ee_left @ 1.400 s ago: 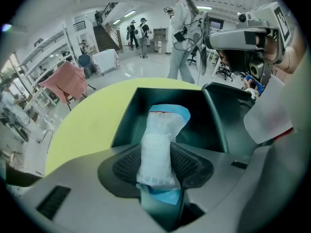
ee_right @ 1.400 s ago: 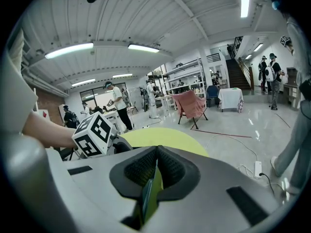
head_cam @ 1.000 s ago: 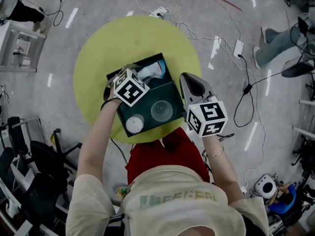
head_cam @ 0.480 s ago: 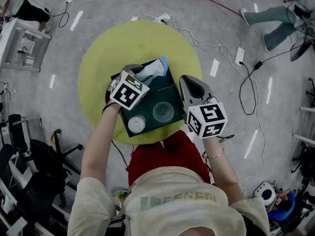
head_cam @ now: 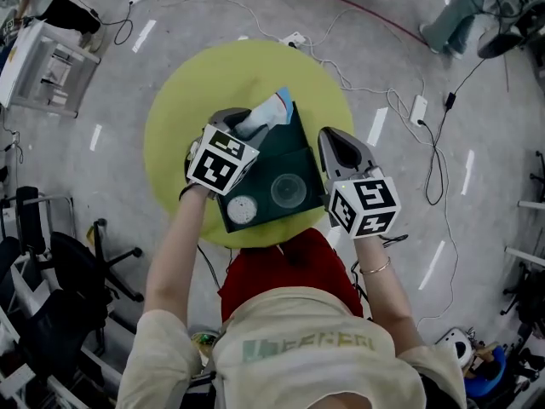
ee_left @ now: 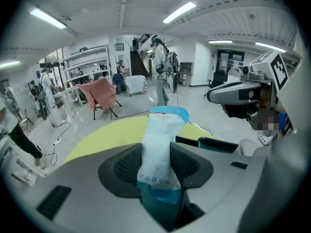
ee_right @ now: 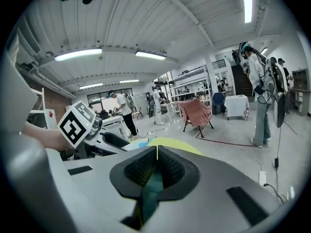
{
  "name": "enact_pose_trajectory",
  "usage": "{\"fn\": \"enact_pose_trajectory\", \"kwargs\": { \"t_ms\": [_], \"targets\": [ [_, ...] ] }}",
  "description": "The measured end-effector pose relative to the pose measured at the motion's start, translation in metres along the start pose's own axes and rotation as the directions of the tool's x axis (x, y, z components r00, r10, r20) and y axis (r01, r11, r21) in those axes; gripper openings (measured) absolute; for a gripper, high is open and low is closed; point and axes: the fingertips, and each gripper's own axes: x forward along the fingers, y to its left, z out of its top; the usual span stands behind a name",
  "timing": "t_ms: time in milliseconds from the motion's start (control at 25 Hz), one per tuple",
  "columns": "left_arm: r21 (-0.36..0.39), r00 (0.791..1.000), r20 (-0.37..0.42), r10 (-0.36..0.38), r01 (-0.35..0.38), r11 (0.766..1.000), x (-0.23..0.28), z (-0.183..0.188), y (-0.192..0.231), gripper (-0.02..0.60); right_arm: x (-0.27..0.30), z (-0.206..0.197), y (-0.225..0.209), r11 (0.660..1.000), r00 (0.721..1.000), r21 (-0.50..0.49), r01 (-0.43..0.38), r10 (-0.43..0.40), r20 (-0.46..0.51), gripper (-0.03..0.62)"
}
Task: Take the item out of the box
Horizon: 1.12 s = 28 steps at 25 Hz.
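Note:
A dark green box (head_cam: 294,147) sits on the round yellow table (head_cam: 213,83). My left gripper (head_cam: 243,122) is shut on a white and blue packet (head_cam: 268,112), which stands up over the box's far rim. In the left gripper view the packet (ee_left: 158,149) is pinched between the two pads. My right gripper (head_cam: 334,139) is at the box's right side, shut on the green box wall (ee_right: 154,188). Two round items, one white (head_cam: 242,210) and one dark (head_cam: 289,191), lie in the box's near part.
Cables and a power strip (head_cam: 417,107) lie on the floor beyond and right of the table. Black chairs (head_cam: 77,271) stand at the left and a metal rack (head_cam: 47,62) at the far left. People walk about in the room behind.
My left gripper has lifted the packet up out of the box's far compartment. The right gripper has stayed on the box's right wall.

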Motion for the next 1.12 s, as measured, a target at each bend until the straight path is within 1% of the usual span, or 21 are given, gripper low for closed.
{"fn": "enact_pose_trajectory", "kwargs": {
  "t_ms": [120,200,360,560,840,1120],
  "targets": [
    [-0.016,0.999,0.044,0.024,-0.024,1.000,-0.017,0.008,0.002,0.192,-0.004,0.006,0.004,1.000,1.000,-0.002,-0.001,0.001,0.017,0.038],
    [-0.029,0.995,0.086,0.044,-0.042,0.999,-0.030,0.014,0.005,0.192,-0.008,0.010,0.007,1.000,1.000,-0.004,-0.001,0.001,0.027,0.038],
    [-0.062,0.982,0.170,0.082,-0.073,0.995,-0.058,0.027,0.008,0.192,-0.019,0.018,0.017,1.000,0.999,-0.014,0.005,-0.004,0.050,0.037],
    [-0.096,0.962,0.248,0.114,-0.093,0.991,-0.096,0.033,0.008,0.192,-0.031,0.022,0.034,0.999,0.998,-0.030,0.014,-0.012,0.069,0.037],
    [-0.129,0.935,0.324,0.142,-0.105,0.986,-0.147,0.035,-0.002,0.191,-0.052,0.026,0.060,0.999,0.996,-0.048,0.022,-0.017,0.088,0.037],
    [-0.176,0.905,0.385,0.178,-0.117,0.977,-0.183,0.029,-0.004,0.192,-0.069,0.034,0.081,0.998,0.991,-0.057,0.040,-0.032,0.127,0.037]
  ]
}}
